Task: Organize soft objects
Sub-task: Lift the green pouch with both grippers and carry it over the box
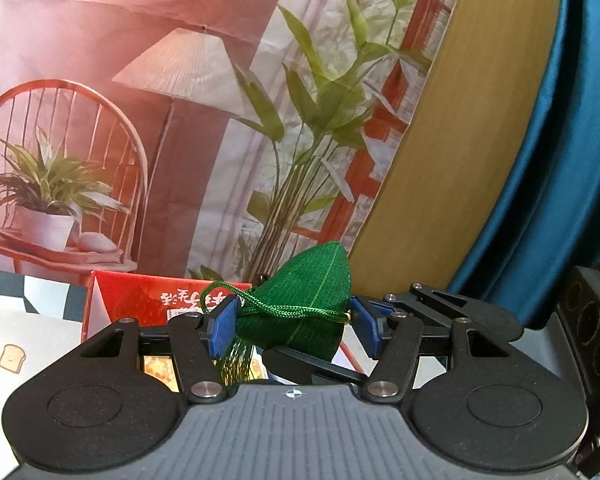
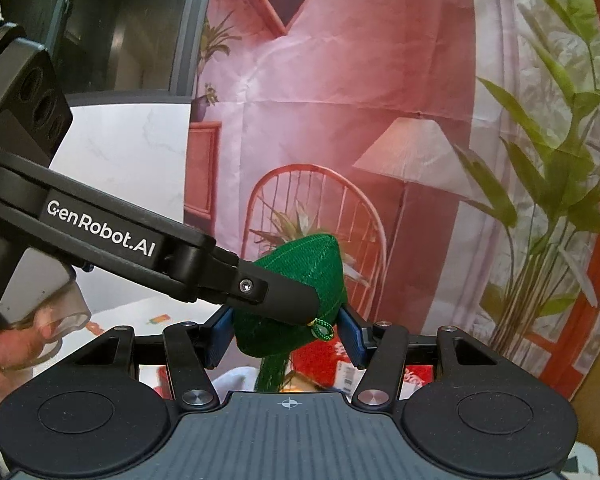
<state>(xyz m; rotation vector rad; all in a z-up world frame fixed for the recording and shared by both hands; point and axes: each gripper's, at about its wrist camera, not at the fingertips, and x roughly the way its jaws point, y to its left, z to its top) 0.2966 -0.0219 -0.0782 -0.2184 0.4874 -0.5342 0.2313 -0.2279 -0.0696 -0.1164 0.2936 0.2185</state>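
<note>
A green fabric pouch shaped like a rice dumpling (image 1: 304,300), with a green cord and tassel, is held in the air between both grippers. My left gripper (image 1: 296,322) has its blue pads against the pouch's sides. My right gripper (image 2: 288,334) also has its blue pads on either side of the pouch (image 2: 300,276). In the right wrist view the left gripper's black finger (image 2: 276,296) lies across the pouch from the left. The tassel (image 2: 272,372) hangs down below.
A red printed box (image 1: 148,304) lies below on a patterned tablecloth (image 1: 28,320). A printed backdrop with a chair and lamp (image 1: 160,120) stands behind. A blue curtain (image 1: 572,140) and wooden panel (image 1: 460,140) are on the right.
</note>
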